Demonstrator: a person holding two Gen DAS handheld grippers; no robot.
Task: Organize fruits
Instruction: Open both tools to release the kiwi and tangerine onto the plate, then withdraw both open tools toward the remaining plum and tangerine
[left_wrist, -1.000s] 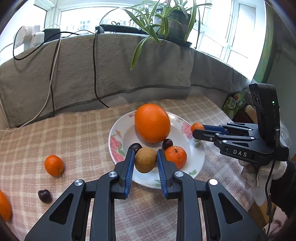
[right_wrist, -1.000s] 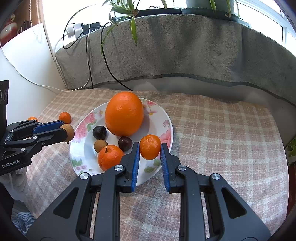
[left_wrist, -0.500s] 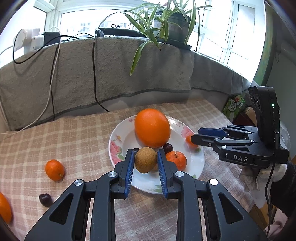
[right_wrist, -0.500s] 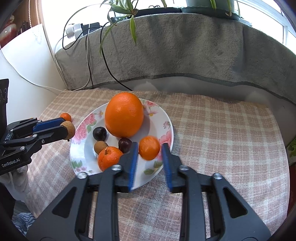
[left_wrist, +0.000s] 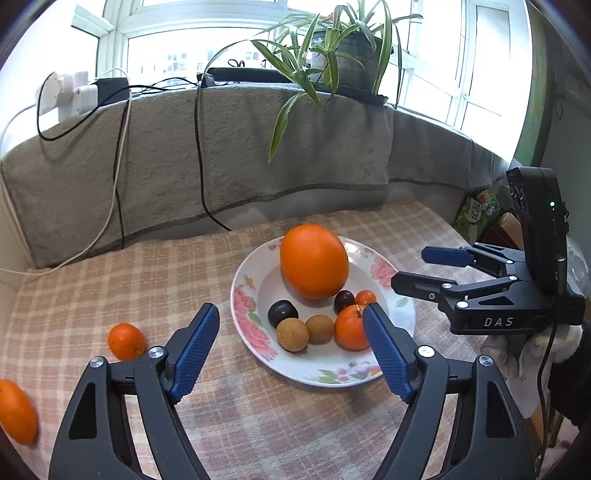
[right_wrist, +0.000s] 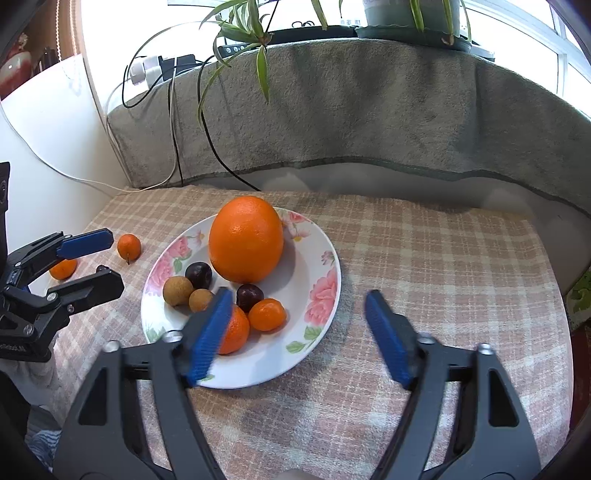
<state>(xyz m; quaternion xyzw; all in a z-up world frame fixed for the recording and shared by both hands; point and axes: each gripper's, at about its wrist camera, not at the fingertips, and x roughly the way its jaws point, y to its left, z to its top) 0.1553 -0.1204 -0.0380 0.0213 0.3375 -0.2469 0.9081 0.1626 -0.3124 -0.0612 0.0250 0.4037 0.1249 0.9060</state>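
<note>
Both grippers hover at the near edge of the floral plate (left_wrist: 400, 306), and both sets of jaws are opening with nothing clamped between them. The left gripper (left_wrist: 291, 349) frames the two brown longans (left_wrist: 292, 334), which rest loose on the plate beside a dark plum (left_wrist: 282, 312). The right gripper (right_wrist: 297, 332) has one blue pad (right_wrist: 210, 332) low over the larger tangerine (right_wrist: 234, 330), while the small tangerine (right_wrist: 267, 314) sits free just beyond it.

The risk sits in the crowding. The big orange (left_wrist: 314, 261) leans over a tight cluster of round fruit on a sloped dish, so any nudge from a pad as the hands pull back could likely send the small pieces rolling, perhaps over the rim onto the checked cloth (left_wrist: 147, 266).

Fruit is left outside too: one tangerine (left_wrist: 126, 340) just left of the plate, another orange piece (left_wrist: 16, 411) at the far edge, and a dark cherry (right_wrist: 103, 268) half hidden behind the left gripper's finger. Reaching for those means swinging across the plate's side, and a clipped rim might tip the whole pile.
</note>
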